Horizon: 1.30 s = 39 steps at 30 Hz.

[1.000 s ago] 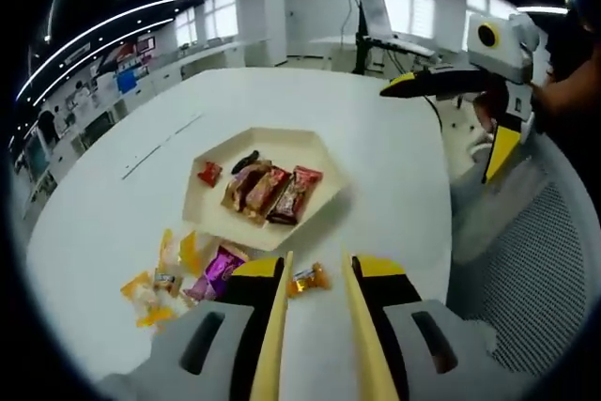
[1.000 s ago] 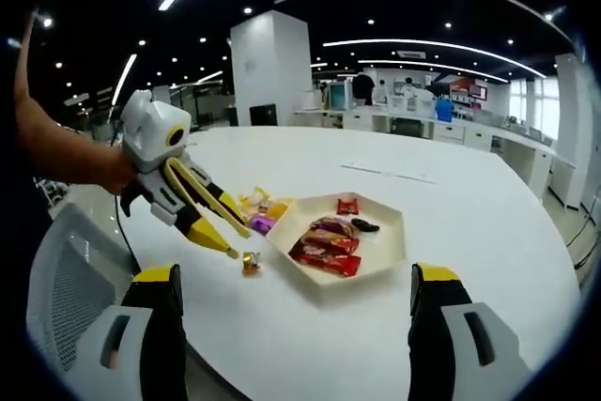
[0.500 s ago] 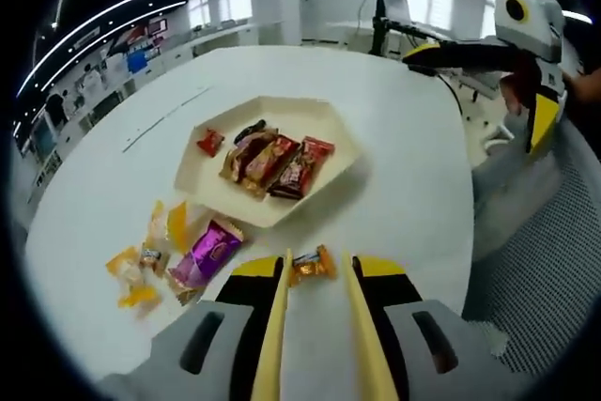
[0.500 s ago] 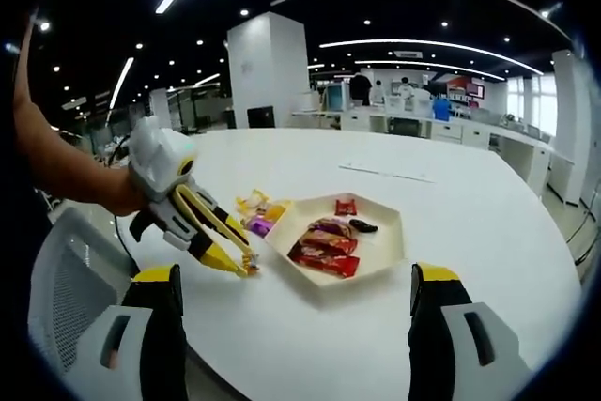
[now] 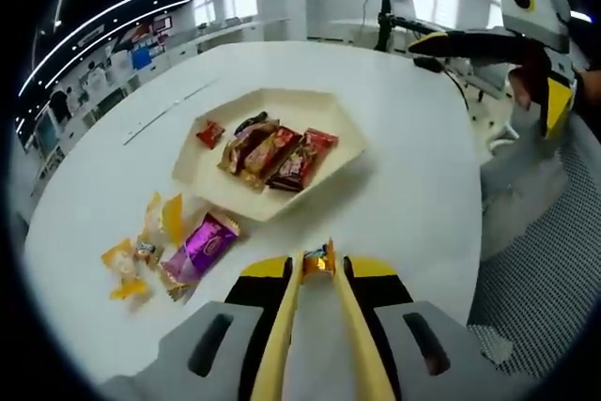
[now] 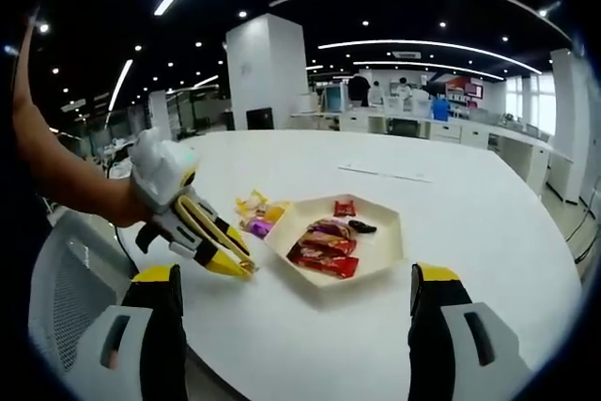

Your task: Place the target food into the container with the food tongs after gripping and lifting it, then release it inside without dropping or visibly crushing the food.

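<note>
A small orange-wrapped candy [image 5: 317,261] lies on the white table [image 5: 404,185] just in front of the cream hexagonal tray [image 5: 331,124]. My left gripper [image 5: 316,258] carries yellow tong blades, and their tips are pressed on the candy from both sides. In the right gripper view the left gripper [image 6: 248,271] reaches in from the left, its tips down at the table beside the tray [image 6: 380,255]. The tray holds several wrapped bars [image 5: 270,154] and a small red candy [image 5: 209,132]. My right gripper [image 6: 296,274] hovers above the table with its jaws wide open and nothing between them.
A purple wrapper [image 5: 202,249] and several yellow-wrapped sweets [image 5: 141,253] lie left of the tray. A mesh chair back [image 5: 535,269] stands at the table's right edge. A person's arm [image 6: 66,180] holds the left gripper. The far side of the table is bare.
The left gripper's tong blades have narrowed and closed on the orange candy. The left view has crept forward toward the tray. The right gripper has stayed still and open.
</note>
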Available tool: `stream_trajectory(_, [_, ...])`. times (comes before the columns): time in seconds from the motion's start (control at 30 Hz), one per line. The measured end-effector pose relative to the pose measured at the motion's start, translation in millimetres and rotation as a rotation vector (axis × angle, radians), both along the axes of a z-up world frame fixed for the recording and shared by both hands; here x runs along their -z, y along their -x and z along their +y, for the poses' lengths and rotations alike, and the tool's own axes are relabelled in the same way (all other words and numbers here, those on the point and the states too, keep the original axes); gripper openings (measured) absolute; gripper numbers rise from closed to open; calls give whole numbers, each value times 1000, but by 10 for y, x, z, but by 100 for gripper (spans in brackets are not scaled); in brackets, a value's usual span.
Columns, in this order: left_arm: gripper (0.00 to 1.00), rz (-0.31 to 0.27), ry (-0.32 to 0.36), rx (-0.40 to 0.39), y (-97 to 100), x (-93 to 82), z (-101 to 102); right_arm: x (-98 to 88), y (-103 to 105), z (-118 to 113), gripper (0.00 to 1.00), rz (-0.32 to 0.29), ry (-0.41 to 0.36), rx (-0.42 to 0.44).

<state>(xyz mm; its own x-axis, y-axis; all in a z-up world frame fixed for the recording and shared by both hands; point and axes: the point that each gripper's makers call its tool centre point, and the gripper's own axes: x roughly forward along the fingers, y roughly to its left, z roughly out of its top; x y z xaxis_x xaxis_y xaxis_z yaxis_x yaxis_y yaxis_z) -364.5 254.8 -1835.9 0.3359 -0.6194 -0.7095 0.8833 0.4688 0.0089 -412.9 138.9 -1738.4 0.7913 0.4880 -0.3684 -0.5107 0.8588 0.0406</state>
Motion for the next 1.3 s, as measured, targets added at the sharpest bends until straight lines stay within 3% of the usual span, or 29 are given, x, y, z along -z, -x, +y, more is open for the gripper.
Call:
stream_trajectory(0.47, [16, 34, 9, 43, 81, -12, -8, -5, 6, 5, 98, 0, -1, -1])
stream_trajectory(0.73, [16, 24, 40, 56, 39, -201, -19, -5, 2, 0, 98, 1, -1, 0])
stream_trajectory(1.3, [16, 65, 52, 113, -2, -341, 95, -4, -7, -52, 100, -13, 30, 8])
